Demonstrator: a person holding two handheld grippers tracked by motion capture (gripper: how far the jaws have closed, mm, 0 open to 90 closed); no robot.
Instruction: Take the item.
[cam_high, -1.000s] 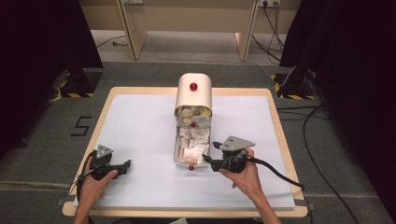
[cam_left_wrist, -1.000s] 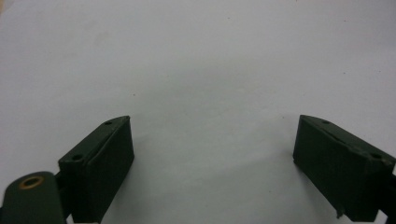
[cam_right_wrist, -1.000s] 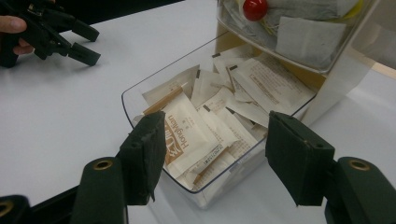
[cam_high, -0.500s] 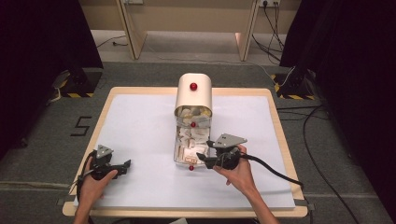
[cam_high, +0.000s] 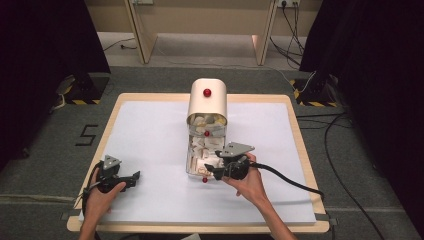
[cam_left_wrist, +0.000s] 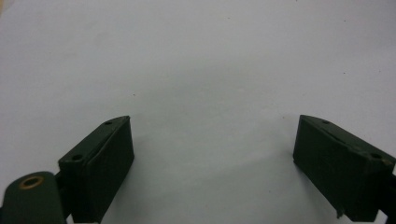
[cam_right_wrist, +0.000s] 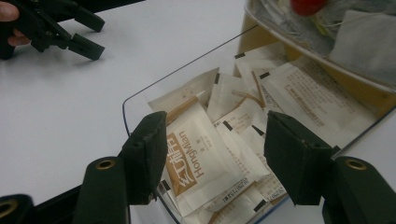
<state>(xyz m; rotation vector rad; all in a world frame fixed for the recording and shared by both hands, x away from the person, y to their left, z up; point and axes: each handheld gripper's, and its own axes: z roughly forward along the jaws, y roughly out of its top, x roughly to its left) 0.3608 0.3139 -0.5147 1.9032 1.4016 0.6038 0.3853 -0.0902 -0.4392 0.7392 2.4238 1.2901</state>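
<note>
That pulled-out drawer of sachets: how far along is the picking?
Done: the clear drawer is already pulled out of the cream cabinet. In hand: the right gripper hovers open over a sachet, gripping nothing yet. Left: closing on it and lifting it out. The left gripper waits open.

The clear drawer (cam_right_wrist: 140, 100) stands pulled out, full of sachets. A cream sachet (cam_right_wrist: 201, 161) printed "HongMian" lies flat on top.

A staged recording lab, not a home or shop.
Black curtains (cam_high: 45, 60) flank a lone wooden-edged bench (cam_high: 300, 150) under a white sheet; beyond the fingers, hazard-striped stand feet (cam_high: 82, 95), loose cables (cam_high: 345, 165) and wall sockets (cam_high: 287, 4) mark grey carpet (cam_high: 160, 77).
</note>
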